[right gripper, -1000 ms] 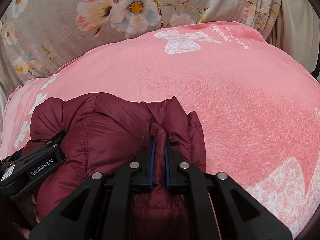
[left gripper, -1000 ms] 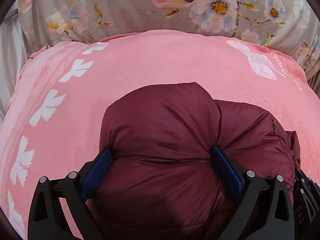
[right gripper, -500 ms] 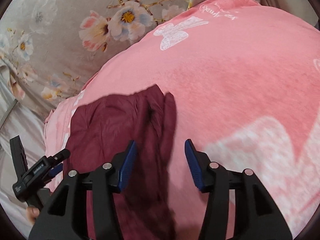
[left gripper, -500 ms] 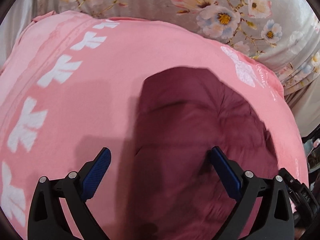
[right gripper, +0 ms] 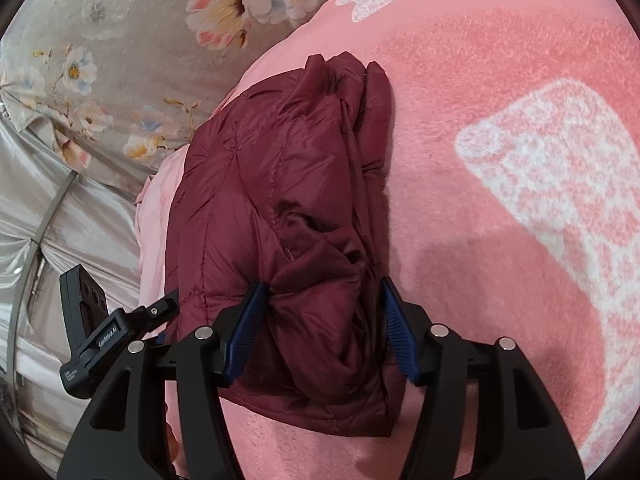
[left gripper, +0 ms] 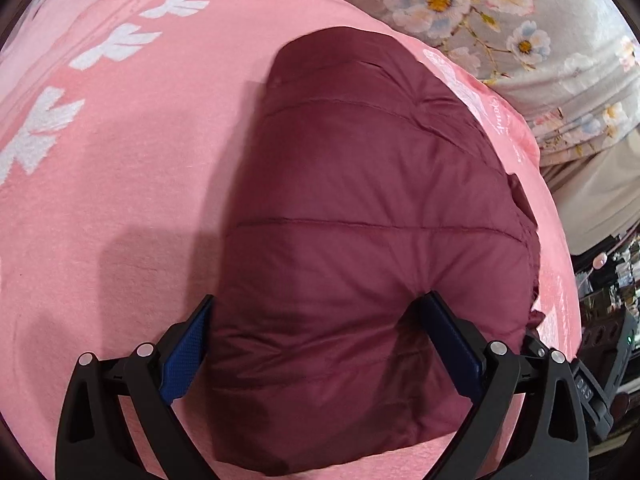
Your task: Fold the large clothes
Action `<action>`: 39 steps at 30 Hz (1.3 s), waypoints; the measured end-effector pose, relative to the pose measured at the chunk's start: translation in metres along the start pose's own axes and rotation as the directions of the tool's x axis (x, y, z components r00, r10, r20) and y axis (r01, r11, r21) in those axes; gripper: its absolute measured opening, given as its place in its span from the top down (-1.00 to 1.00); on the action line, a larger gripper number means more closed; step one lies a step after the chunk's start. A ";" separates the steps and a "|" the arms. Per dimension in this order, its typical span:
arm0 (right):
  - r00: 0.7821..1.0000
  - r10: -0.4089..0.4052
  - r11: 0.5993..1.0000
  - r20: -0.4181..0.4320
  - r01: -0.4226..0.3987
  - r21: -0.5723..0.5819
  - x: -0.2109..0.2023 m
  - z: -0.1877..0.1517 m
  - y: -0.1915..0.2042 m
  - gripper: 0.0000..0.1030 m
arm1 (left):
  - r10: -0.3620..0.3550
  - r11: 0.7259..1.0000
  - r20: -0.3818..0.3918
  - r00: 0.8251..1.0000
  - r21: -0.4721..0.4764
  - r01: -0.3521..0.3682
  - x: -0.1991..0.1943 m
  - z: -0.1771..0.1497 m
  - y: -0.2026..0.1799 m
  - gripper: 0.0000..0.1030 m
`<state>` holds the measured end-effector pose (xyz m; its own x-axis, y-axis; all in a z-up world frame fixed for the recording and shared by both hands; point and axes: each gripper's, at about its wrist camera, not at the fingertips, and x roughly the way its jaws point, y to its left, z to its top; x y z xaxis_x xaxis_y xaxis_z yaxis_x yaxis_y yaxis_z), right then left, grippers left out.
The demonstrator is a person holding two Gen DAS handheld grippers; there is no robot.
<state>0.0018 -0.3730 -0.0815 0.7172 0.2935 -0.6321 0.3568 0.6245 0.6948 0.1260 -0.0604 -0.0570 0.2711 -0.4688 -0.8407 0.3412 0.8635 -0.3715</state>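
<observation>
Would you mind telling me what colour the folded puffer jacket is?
Dark maroon quilted puffer jacket; clearest in the left wrist view.

Jacket [left gripper: 360,208] laid folded on blanket [left gripper: 120,168], floral sheet [left gripper: 500,12] spread behind blanket, left gripper [left gripper: 316,344] set astride jacket's near left end, right gripper [right gripper: 320,328] astride its right.

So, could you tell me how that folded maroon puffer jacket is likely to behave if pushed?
The maroon puffer jacket looks puffy and quilted, so it would probably squash, then spring back. Its shiny shell may slide on the pink blanket, and the loose folds could flop open.
</observation>
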 end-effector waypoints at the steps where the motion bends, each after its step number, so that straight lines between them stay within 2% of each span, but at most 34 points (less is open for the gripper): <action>1: 1.000 0.009 1.000 0.002 -0.009 0.005 0.000 0.001 -0.002 -0.10 | 0.016 1.000 0.007 1.000 0.011 -0.016 0.000 -0.001 -0.004 -0.87; 4: 1.000 0.024 1.000 -0.006 -0.024 0.000 0.007 0.006 -0.002 -0.10 | 0.037 0.999 0.009 0.999 0.020 -0.037 0.000 -0.001 -0.009 -0.85; 5: 1.000 0.026 1.000 -0.014 -0.026 -0.004 0.009 0.008 -0.001 -0.05 | 0.039 0.999 0.010 0.999 0.022 -0.040 0.000 0.000 -0.008 -0.77; 6: 0.999 0.031 1.000 -0.026 -0.031 -0.002 0.012 0.011 0.001 0.09 | 0.047 0.998 0.011 0.999 0.032 -0.047 -0.003 0.000 -0.010 -0.72; 9: 0.999 0.038 0.999 -0.027 -0.039 -0.011 0.007 0.014 0.008 0.59 | 0.087 0.991 0.033 0.996 0.096 -0.090 -0.015 -0.001 -0.016 -0.20; 10: 1.000 0.024 0.999 -0.013 -0.025 -0.035 0.002 0.014 0.013 0.65 | 0.100 0.988 0.044 0.994 0.115 -0.104 -0.020 -0.001 -0.018 -0.08; 11: 1.000 0.014 0.998 0.002 -0.014 -0.055 -0.004 0.012 0.018 0.72 | 0.106 0.985 0.053 0.993 0.132 -0.112 -0.025 -0.001 -0.020 0.15; 14: 0.998 -0.001 0.992 0.058 0.008 -0.129 -0.024 0.007 0.041 0.78 | 0.078 0.982 0.068 0.995 0.166 -0.088 -0.044 0.001 -0.026 0.41; 17: 0.993 0.000 0.977 0.121 0.026 -0.213 -0.046 0.007 0.068 0.80 | 0.065 0.972 0.115 0.991 0.217 -0.089 -0.067 0.004 -0.038 0.47; 21: 0.979 0.019 0.954 0.204 0.043 -0.295 -0.074 0.017 0.102 0.80 | 0.013 0.960 0.195 0.981 0.274 -0.067 -0.101 0.014 -0.056 0.48; 25: 0.964 0.065 0.936 0.257 0.030 -0.351 -0.087 0.033 0.131 0.81 | -0.029 0.946 0.285 0.958 0.318 -0.066 -0.134 0.036 -0.074 0.48; 28: 0.948 0.108 0.907 0.300 0.029 -0.420 -0.089 0.051 0.164 0.81 | -0.043 0.937 0.351 0.935 0.339 -0.084 -0.157 0.060 -0.079 0.49; 31: 0.922 0.148 0.863 0.358 0.056 -0.502 -0.084 0.073 0.205 0.82 | -0.054 0.929 0.427 0.903 0.354 -0.111 -0.180 0.092 -0.078 0.50; 34: 0.883 0.229 0.824 0.410 0.048 -0.565 -0.075 0.095 0.244 0.82 | -0.061 0.920 0.525 0.849 0.360 -0.156 -0.201 0.124 -0.073 0.51; 35: 0.867 0.262 0.812 0.424 0.039 -0.582 -0.073 0.101 0.253 0.82 | -0.070 0.917 0.568 0.820 0.361 -0.172 -0.209 0.136 -0.071 0.51; 37: 0.820 0.349 0.782 0.454 0.012 -0.623 -0.064 0.112 0.270 0.82 | -0.116 0.913 0.650 0.751 0.367 -0.176 -0.224 0.155 -0.060 0.51; 38: 0.793 0.395 0.762 0.463 -0.001 -0.648 -0.054 0.119 0.274 0.82 | -0.132 0.912 0.672 0.729 0.370 -0.176 -0.227 0.160 -0.054 0.51; 39: 0.787 0.407 0.758 0.464 -0.007 -0.653 -0.044 0.124 0.275 0.81 | -0.148 0.910 0.697 0.702 0.374 -0.180 -0.225 0.167 -0.045 0.49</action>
<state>0.1427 -0.3040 0.1794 0.9872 0.1494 -0.0559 -0.1254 0.9435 0.3069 0.2002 -0.0246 0.2151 0.7670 -0.5865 -0.2601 0.5985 0.8002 -0.0396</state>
